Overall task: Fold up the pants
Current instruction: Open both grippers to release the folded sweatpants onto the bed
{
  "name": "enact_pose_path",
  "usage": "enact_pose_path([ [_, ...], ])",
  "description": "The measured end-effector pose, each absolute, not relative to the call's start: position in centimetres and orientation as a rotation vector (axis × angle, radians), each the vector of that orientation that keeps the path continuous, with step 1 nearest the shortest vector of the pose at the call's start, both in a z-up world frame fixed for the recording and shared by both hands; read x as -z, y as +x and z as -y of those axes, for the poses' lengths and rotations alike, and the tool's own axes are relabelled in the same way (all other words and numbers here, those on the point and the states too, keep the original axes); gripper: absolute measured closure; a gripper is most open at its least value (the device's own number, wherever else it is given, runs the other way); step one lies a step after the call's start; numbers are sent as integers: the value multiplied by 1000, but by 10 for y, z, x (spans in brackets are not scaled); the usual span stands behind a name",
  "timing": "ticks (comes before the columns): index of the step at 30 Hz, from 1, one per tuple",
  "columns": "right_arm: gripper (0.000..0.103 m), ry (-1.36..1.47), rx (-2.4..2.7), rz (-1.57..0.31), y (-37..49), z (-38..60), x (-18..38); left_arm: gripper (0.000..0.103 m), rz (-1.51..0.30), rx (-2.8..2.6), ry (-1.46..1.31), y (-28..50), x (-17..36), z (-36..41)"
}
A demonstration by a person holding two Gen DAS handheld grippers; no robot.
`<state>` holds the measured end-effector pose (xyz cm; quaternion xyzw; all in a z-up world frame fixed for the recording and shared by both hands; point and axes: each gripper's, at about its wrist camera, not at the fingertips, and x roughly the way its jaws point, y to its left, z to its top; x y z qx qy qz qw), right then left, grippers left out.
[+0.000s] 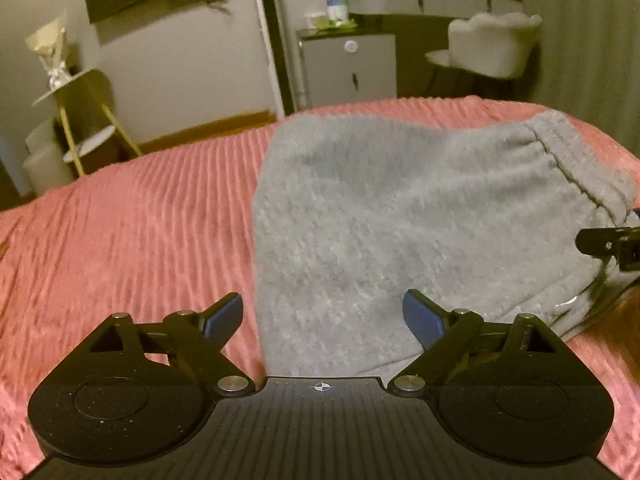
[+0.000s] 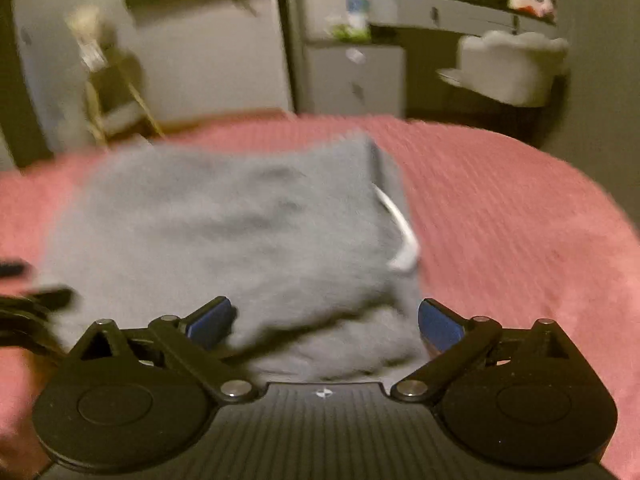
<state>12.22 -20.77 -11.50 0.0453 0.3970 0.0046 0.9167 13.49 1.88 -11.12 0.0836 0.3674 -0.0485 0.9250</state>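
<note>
Grey fleece pants lie folded in a compact stack on a pink ribbed bedspread. Their elastic waistband runs along the right side in the left wrist view. My left gripper is open over the stack's near left edge, with cloth showing between its blue pads but not pinched. In the blurred right wrist view the same pants show a white drawstring at their right edge. My right gripper is open above the near right corner, holding nothing. Its black finger pokes in at the left wrist view's right edge.
Beyond the far edge of the bed stand a gold-legged side table at left, a grey cabinet in the middle, and a white tufted chair under a vanity shelf at right. The pink bedspread stretches to either side of the pants.
</note>
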Motion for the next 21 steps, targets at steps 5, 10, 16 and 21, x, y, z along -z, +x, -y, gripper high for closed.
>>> enact_pose_path([
  [5,4,393,50,-842,126,257,119,7,-769,93,86,127,111,-42],
  [10,4,393,82,-824,119,247,109,7,-835,-54,42,123,120,-76],
  [16,4,352,69,-775,65,225,93,8,-902,-118,-40,93,112,-89],
  [21,4,273,102,-808,4,191,104,6,-962,-64,-6,61,110,-44],
])
